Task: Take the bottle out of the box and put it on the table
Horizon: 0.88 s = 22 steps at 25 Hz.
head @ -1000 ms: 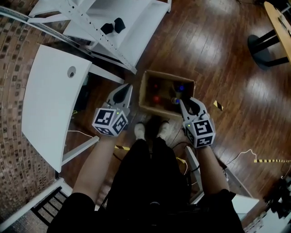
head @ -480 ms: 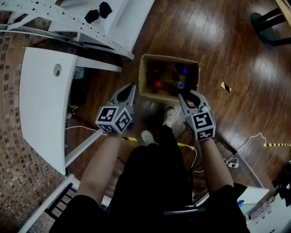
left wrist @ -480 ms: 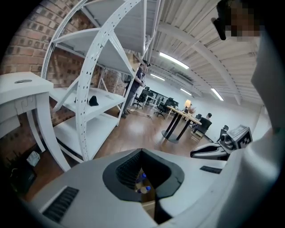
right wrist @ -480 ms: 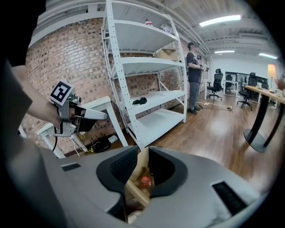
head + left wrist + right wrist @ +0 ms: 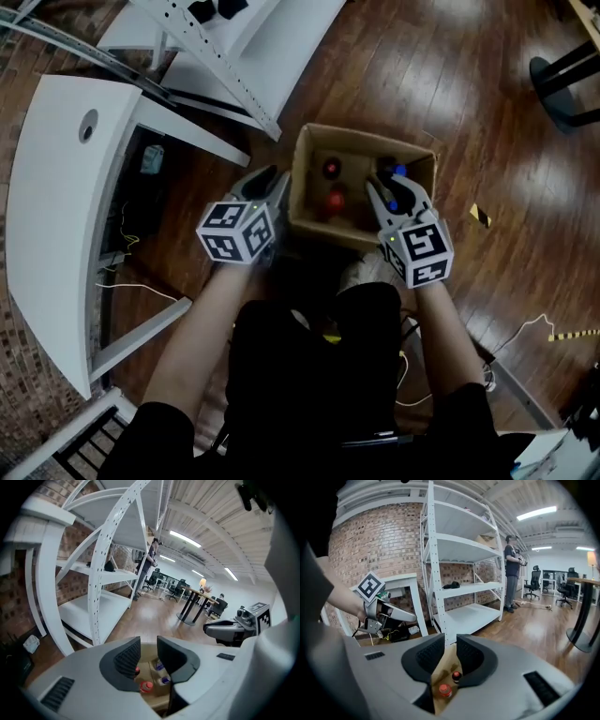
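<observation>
Head view: shows red-capped bottle (image 5: 335,200) upright in cardboard box (image 5: 323,225) on floor (image 5: 450,75); left gripper (image 5: 270,178) beside box's left wall, right gripper (image 5: 390,187) above its right side. Left gripper view: jaws apart, just opened, nothing between. Right gripper view: jaws narrowly apart, just widened, nothing gripped.

On wood floor (image 5: 450,84): open cardboard box (image 5: 323,230), white table (image 5: 47,216), shelving rack (image 5: 281,37).

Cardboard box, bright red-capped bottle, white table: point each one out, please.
cardboard box (image 5: 356,142), head view, far wall.
bright red-capped bottle (image 5: 336,200), head view, its cap.
white table (image 5: 56,187), head view, bare top.
</observation>
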{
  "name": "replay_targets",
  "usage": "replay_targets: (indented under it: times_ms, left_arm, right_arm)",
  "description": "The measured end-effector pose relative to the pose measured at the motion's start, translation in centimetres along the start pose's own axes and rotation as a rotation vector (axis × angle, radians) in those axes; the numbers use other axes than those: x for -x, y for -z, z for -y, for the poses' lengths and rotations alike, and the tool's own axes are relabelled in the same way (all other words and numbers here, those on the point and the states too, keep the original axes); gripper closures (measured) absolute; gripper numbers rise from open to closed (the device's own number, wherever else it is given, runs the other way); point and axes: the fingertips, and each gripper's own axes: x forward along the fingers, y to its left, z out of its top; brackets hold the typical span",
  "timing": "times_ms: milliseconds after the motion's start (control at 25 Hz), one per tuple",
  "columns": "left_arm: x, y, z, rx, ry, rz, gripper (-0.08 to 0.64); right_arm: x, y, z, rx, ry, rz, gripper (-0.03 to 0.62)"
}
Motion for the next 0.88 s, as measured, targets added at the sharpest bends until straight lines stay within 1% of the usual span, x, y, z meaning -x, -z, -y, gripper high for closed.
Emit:
replay_targets:
  times_ms: [80,160,240,320,400,480,520,560,640,680,760,800,880]
  left_arm:
    - [-1.9,2.4,-1.7,-0.036,0.006,0.050,0.451]
    - [-3.8,5.4,-2.9,-0.064,0.028,0.079,0.466]
    - [-5.6,8.1,-4.0,-0.089,0.050,0.105,0.466]
    - [-6.8,10.3,-4.9,-0.110,0.061,0.132,0.466]
    - [-7.3,12.2,-5.7,-0.110,0.061,0.138,0.466]
    - [-7.7,13.7,-6.6,-0.105,0.039,0.117,0.466]
    - [-7.9,14.4,-7.1,-0.102,0.021,0.094,0.466]
    - [-8.1,15.1,-7.5,-0.095,0.003,0.065,0.466]
    - [-8.6,16.4,-8.2,-0.081,-0.021,0.008,0.461]
    - [-8.9,17.1,-8.4,-0.079,-0.023,-0.016,0.432]
    - [-9.6,18.6,-8.4,-0.087,-0.023,-0.057,0.429]
    - [-9.9,19.5,-8.5,-0.088,-0.027,-0.081,0.412]
    - [-10.5,21.4,-9.1,-0.069,-0.041,-0.135,0.396]
  right_arm:
    - [-3.0,2.5,0.2,0.046,-0.004,0.032,0.512]
    - [-5.7,5.3,0.5,0.088,-0.005,0.057,0.512]
    - [-7.9,8.0,0.8,0.123,0.003,0.076,0.512]
    - [-9.4,10.6,0.9,0.152,0.012,0.082,0.512]
    - [-10.0,12.7,0.4,0.159,0.010,0.078,0.512]
    - [-10.2,14.0,-0.3,0.149,-0.009,0.054,0.512]
    - [-10.3,14.5,-0.6,0.138,-0.024,0.035,0.487]
    - [-10.4,14.9,-0.7,0.125,-0.039,0.013,0.448]
    - [-10.6,15.8,-0.6,0.111,-0.055,-0.027,0.448]
    - [-10.9,16.3,-0.4,0.113,-0.062,-0.043,0.448]
    - [-11.7,17.5,-0.3,0.129,-0.085,-0.076,0.448]
    - [-12.2,18.3,-0.4,0.140,-0.102,-0.097,0.448]
    - [-13.4,20.1,-0.7,0.155,-0.140,-0.149,0.381]
